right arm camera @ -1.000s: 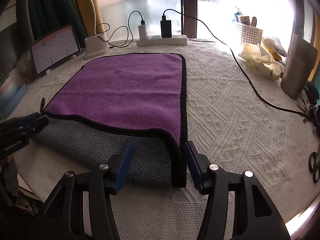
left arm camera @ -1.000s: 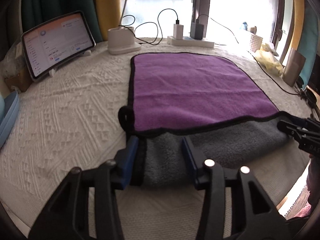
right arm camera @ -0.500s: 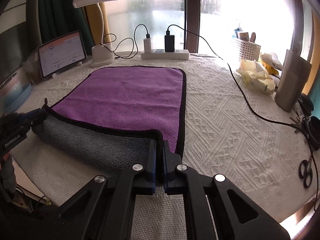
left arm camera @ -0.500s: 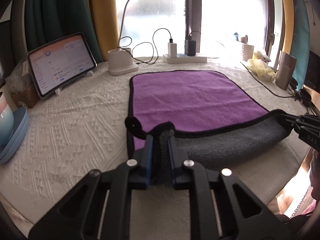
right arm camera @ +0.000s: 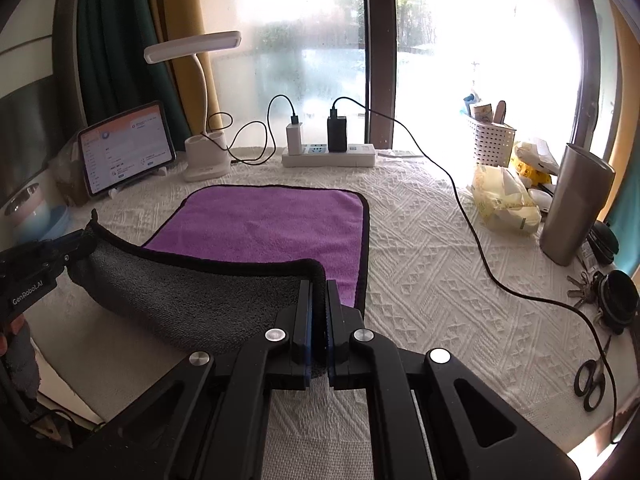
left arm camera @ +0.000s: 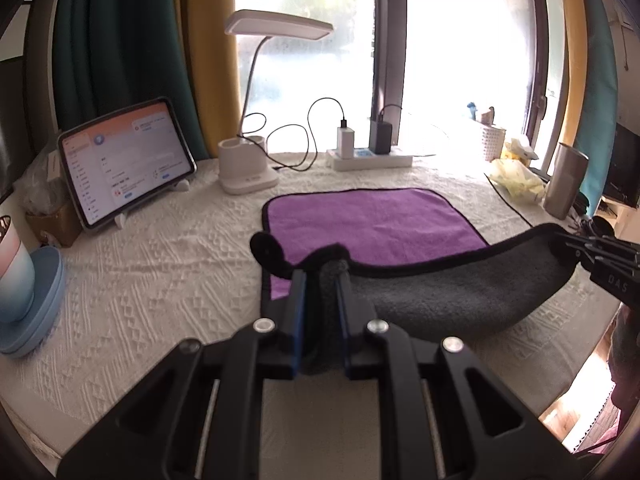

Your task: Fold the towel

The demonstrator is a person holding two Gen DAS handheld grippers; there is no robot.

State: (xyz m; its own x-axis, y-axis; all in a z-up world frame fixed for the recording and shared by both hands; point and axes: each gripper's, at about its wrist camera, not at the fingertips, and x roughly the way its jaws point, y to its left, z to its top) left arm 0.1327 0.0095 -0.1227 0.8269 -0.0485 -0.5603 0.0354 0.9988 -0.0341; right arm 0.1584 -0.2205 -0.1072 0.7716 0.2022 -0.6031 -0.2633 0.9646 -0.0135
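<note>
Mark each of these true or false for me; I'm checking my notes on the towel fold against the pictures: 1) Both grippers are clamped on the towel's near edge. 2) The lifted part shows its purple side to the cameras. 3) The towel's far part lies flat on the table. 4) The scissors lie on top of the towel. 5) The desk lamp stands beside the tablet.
1) True: the left gripper and right gripper are both shut on the towel.
2) False: the lifted part shows grey; purple faces up on the flat part.
3) True.
4) False: the scissors lie on the tablecloth, far right of the towel.
5) True: the desk lamp stands right of the tablet.
</note>
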